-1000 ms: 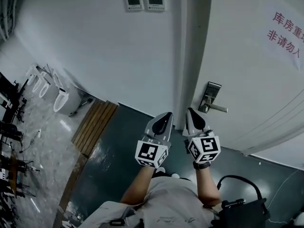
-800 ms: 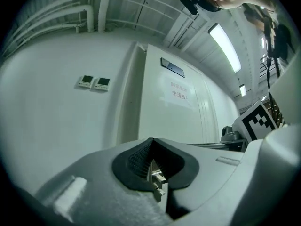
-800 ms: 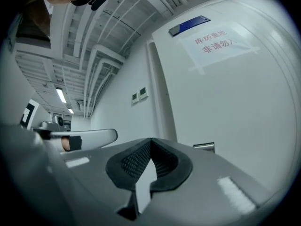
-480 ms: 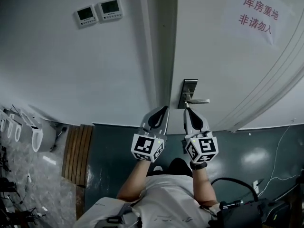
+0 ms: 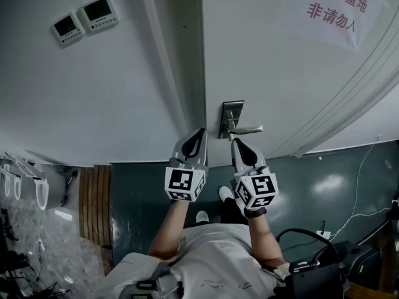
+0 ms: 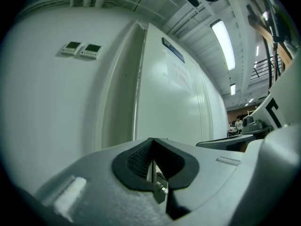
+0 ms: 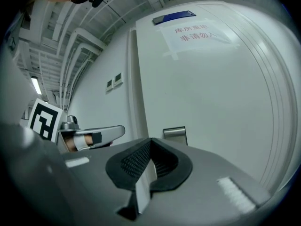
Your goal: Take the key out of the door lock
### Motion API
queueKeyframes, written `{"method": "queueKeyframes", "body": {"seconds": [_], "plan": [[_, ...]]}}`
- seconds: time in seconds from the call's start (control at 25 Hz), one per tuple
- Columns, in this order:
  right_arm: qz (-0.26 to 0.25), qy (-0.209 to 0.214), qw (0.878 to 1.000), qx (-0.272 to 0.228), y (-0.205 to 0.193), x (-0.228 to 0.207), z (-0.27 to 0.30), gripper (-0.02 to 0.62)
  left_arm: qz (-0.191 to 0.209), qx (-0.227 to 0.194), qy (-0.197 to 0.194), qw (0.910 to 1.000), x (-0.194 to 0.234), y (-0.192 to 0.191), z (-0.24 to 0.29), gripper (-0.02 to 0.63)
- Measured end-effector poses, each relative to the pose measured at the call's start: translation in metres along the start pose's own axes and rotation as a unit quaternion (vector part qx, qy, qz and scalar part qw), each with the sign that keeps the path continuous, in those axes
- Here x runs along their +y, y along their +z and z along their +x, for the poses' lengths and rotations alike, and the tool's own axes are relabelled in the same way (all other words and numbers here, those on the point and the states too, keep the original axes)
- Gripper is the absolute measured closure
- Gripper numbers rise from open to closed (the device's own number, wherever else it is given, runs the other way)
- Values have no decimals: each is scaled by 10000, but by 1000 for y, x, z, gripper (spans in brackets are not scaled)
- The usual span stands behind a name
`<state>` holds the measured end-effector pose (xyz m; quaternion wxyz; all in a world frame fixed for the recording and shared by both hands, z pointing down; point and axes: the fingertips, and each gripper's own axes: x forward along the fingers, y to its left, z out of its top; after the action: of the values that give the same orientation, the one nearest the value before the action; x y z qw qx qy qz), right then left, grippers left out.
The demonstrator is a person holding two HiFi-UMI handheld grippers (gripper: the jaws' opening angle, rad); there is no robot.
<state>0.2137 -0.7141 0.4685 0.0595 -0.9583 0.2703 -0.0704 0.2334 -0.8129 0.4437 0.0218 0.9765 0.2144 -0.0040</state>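
Left hand-held gripper [image 5: 198, 133]: I see it clenched;
Right hand-held gripper [image 5: 237, 143]: clenched, near silver metal lever-handled door lock [image 5: 231, 119]

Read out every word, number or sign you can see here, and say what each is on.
"库房重地": top line of the paper sign on the door.
"非请勿入": second line of that sign.
Blue plate high on the door: too small to read.
Two wall panels: displays too blurred.
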Motion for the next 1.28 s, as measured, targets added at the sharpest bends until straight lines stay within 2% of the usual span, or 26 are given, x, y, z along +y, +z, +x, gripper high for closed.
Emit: {"method": "queueKeyframes", "body": {"seconds": [0.12, 0.16, 0.28, 0.48, 0.6, 0.8, 0.96, 1.28], "plan": [[87, -59, 9997, 203, -12, -18, 5, 591, -36, 307, 17, 9995, 7, -18, 20, 596], [112, -64, 9996, 257, -16, -23, 7, 591, -31, 375, 22, 9993, 10, -22, 25, 548], [183, -87, 9990, 401, -27, -34, 14, 591, -47, 435, 59, 9990, 18, -28, 40, 545], [238, -73, 9978, 610, -41, -41, 23, 591, -1, 522, 151, 9985, 28, -36, 64, 473], [270, -29, 9971, 713, -50, -44, 29, 591, 44, 552, 191, 9983, 33, -39, 75, 460], [375, -22, 9948, 943, -70, -44, 31, 591, 312, 712, 235, 9967, 37, -50, 85, 464], [443, -119, 9925, 1129, -85, -50, 29, 591, 148, 628, 462, 9968, 44, -48, 85, 561], [1063, -299, 9801, 1651, -132, -71, 24, 589, 20, 613, 458, 9971, 44, -48, 85, 569]]}}
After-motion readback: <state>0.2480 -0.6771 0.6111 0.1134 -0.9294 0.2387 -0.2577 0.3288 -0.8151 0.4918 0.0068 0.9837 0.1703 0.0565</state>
